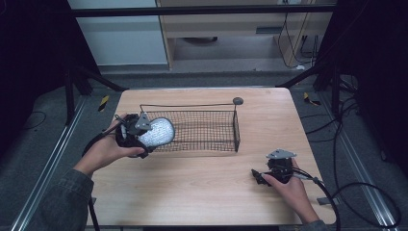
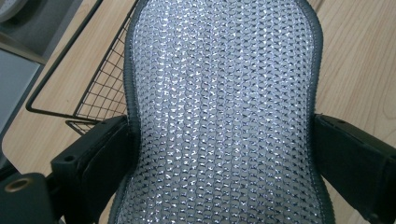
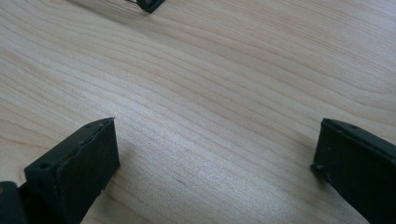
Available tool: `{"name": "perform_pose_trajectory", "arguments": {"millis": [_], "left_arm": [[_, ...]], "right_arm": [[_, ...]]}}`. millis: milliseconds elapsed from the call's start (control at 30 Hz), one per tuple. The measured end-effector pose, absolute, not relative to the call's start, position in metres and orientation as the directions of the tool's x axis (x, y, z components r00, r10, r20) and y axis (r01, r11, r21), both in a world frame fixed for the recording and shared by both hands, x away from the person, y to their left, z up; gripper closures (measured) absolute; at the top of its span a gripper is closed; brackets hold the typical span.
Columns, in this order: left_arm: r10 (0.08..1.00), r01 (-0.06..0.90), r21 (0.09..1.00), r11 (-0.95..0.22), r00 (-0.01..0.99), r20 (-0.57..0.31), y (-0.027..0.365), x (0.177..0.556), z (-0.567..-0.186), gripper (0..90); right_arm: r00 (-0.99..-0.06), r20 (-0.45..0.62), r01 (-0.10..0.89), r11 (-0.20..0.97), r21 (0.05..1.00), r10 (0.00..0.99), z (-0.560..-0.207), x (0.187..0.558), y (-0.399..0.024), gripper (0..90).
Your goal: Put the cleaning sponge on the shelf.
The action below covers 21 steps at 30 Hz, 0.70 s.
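Gripping a silvery mesh pad [image 1: 157, 132] at frame left, the left gripper [image 1: 136, 132] holds it over the wire basket [image 1: 202, 130] (release likely next); the right gripper [image 1: 262, 177] rests agape, lower right.

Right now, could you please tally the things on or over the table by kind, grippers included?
Handheld grippers: 2, the left gripper shut on the pad, the right gripper open over bare wood.
Silver mesh scrubbing pad: 1.
Black wire basket: 1.
Total: 4.
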<state>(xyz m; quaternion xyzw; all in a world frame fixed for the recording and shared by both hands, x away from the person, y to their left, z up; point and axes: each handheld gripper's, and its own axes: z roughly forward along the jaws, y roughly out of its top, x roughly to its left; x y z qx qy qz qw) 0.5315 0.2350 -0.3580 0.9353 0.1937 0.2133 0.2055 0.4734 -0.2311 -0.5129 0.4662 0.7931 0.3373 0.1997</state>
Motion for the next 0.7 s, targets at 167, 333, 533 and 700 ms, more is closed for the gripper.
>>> {"name": "perform_pose_trajectory", "arguments": {"millis": [167,333,533,700], "left_arm": [[0.441,0.257,0.47,-0.845,0.831,0.339,0.231,0.538,-0.353,6.1],[0.421,0.236,0.46,-0.856,0.835,0.354,0.227,0.542,-0.349,6.1],[0.419,0.231,0.466,-0.854,0.836,0.354,0.226,0.548,-0.348,6.1],[0.421,0.231,0.467,-0.853,0.835,0.355,0.226,0.551,-0.348,6.1]], "right_arm": [[-0.486,-0.002,0.604,0.338,0.722,0.874,-0.513,0.473,-0.231,0.3],[-0.485,-0.002,0.605,0.337,0.721,0.874,-0.513,0.473,-0.231,0.3],[-0.486,-0.002,0.605,0.338,0.721,0.874,-0.513,0.473,-0.231,0.3],[-0.485,0.0,0.605,0.336,0.722,0.874,-0.513,0.473,-0.231,0.3]]}}
